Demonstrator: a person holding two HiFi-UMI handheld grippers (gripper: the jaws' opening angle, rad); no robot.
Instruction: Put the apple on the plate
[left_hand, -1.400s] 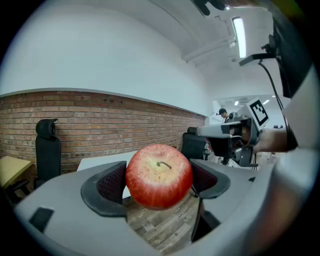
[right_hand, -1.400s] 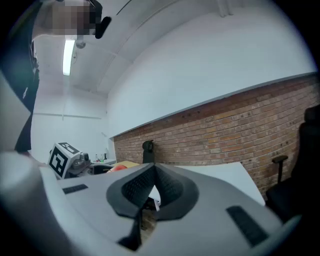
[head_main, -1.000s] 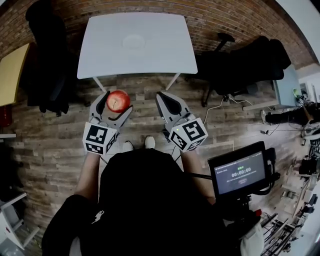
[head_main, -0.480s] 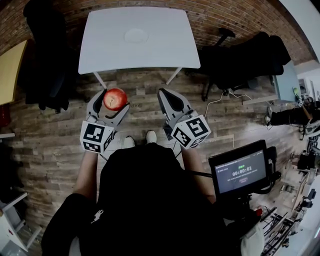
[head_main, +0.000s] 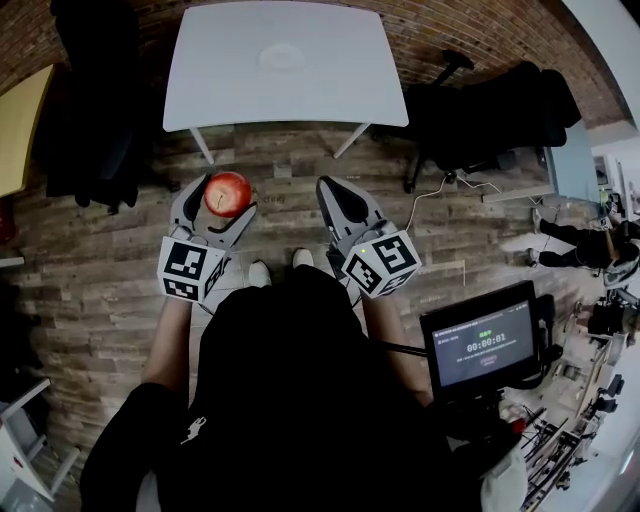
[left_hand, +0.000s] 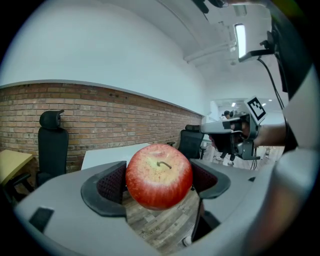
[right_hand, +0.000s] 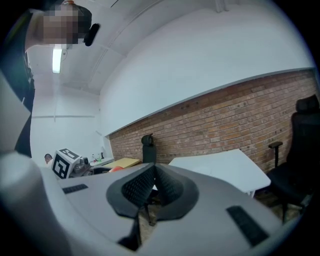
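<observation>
Head view first: what had changed over that second?
White bench (head_main: 230, 95) had slid toward the frame's top; left claw (head_main: 220, 200) had drifted slightly left.
And the right claw (head_main: 335, 188)?
Closed, empty. Left claw gripped the red apple (head_main: 227, 193) over the floor, well apart from the plate (head_main: 281, 57) on the bench. The carry had barely begun, I'd judge.

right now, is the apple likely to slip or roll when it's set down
The apple looks firm and smooth-skinned, so it probably won't deform, yet it could slip. The left gripper holds its round sides between textured pads, which likely helps. Being round, it may roll on the plate.
</observation>
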